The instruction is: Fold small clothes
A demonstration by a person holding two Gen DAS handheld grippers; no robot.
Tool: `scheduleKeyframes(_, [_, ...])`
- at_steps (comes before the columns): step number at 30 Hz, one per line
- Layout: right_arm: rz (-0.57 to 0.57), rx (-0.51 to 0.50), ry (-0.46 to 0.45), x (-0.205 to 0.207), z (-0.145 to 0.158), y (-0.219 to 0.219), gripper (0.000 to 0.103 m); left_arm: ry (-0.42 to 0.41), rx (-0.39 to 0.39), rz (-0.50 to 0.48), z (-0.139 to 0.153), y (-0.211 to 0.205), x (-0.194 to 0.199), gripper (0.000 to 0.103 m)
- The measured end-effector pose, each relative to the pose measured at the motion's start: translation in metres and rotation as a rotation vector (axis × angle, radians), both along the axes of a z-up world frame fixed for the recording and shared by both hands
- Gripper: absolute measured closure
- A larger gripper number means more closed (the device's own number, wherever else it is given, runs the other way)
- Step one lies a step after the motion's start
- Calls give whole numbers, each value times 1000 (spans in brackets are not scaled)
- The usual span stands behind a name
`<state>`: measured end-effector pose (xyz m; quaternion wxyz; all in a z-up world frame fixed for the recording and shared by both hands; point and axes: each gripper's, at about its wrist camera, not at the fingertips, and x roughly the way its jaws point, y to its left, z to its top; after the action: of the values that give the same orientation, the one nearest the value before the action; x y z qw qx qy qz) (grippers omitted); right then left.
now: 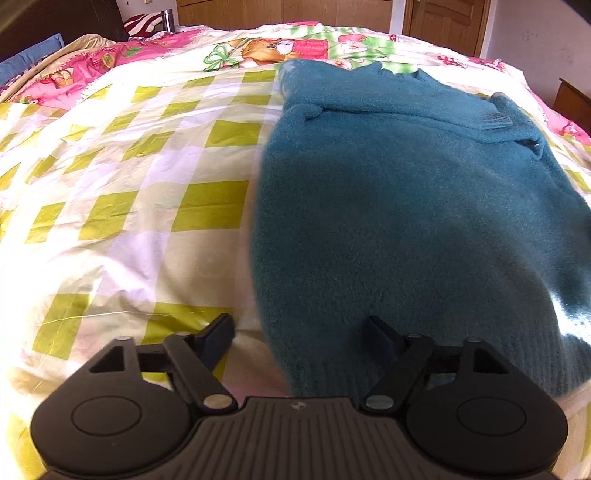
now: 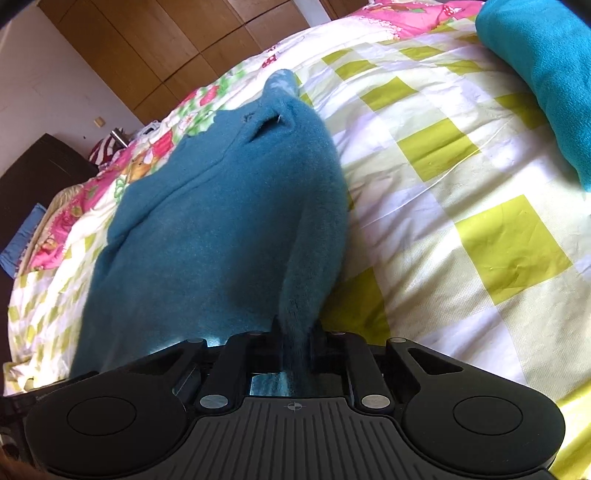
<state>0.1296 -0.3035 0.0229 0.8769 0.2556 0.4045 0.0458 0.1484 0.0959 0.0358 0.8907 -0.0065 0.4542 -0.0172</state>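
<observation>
- The right gripper (image 2: 295, 343) has its jaws drawn close together, pinching a bunched strip of the fuzzy teal knitted sweater (image 2: 221, 229) at its near hem; the cloth rises taut from the jaws toward the sweater's body.
- The left gripper (image 1: 301, 334) stands with jaws wide apart and nothing clamped between them. Its right finger lies against the sweater (image 1: 424, 206) near the ribbed hem, while the left finger hangs over bare bedding just beside the sweater's left edge.
- The sweater lies spread on the yellow-green and white checked bedsheet (image 1: 129, 192), collar end away from both grippers, one sleeve folded across its upper part.
- Left of the sweater, in the left wrist view, the sheet is open. Right of the sweater, in the right wrist view, the sheet (image 2: 461, 206) is open as far as a bright teal plush bundle (image 2: 546, 74).
- Beyond the sweater's collar lies a pink cartoon-printed quilt (image 1: 122, 55), then brown wooden wardrobe doors (image 1: 280, 11).
</observation>
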Motion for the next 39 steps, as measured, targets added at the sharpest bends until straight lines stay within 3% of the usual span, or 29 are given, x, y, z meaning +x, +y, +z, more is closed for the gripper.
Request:
scheduleKeyframes(1, [-2, 16, -8, -6, 4, -3, 92, -3, -15, -11, 4, 0, -5, 50])
scheduleKeyframes(2, [-3, 23, -16, -11, 8, -5, 92, -2, -34, -20, 8, 0, -11, 62])
scheduleKeyframes(5, [-4, 33, -33, -20, 16, -6, 93, -9, -45, -28, 12, -1, -21, 72])
scheduleKeyframes(9, [-28, 43, -30, -24, 17, -6, 93, 10, -131, 12, 12, 11, -20, 72])
scheduleKeyframes(12, [-28, 21, -22, -21, 14, 1, 92, 12, -169, 20, 11, 23, -19, 65])
scheduleKeyframes(15, [-28, 23, -6, -17, 8, 6, 90, -9, -87, -8, 10, 17, -18, 52])
scheduleKeyframes(19, [-10, 26, -1, -18, 4, 3, 88, -48, 2, -15, 8, 11, -19, 26])
scheduleKeyframes(22, [-1, 12, 15, -15, -4, 5, 88, -54, -13, 1, 1, 13, -18, 27])
scheduleKeyframes(23, [-9, 16, 23, -13, -8, 6, 88, -57, -25, 0, 2, 12, -17, 37])
scheduleKeyframes(24, [-15, 26, 26, -11, -9, 7, 88, -53, -50, -10, 3, 11, -16, 46])
scheduleKeyframes(25, [-21, 34, 26, -10, -9, 7, 91, -44, -88, -22, 4, 11, -15, 67])
scheduleKeyframes(26, [-17, 46, 24, -10, -8, 8, 91, -29, -132, -23, 5, 11, -13, 76])
scheduleKeyframes(29, [-12, 93, 0, -16, 3, 6, 92, -13, -200, -6, 10, 18, -13, 80])
scheduleKeyframes(32, [-21, 202, -52, -31, 21, -1, 93, -24, -355, 17, 22, 34, -25, 80])
scheduleKeyframes(39, [-8, 406, -154, -35, 59, 6, 93, -89, -605, 5, 52, 46, -37, 80])
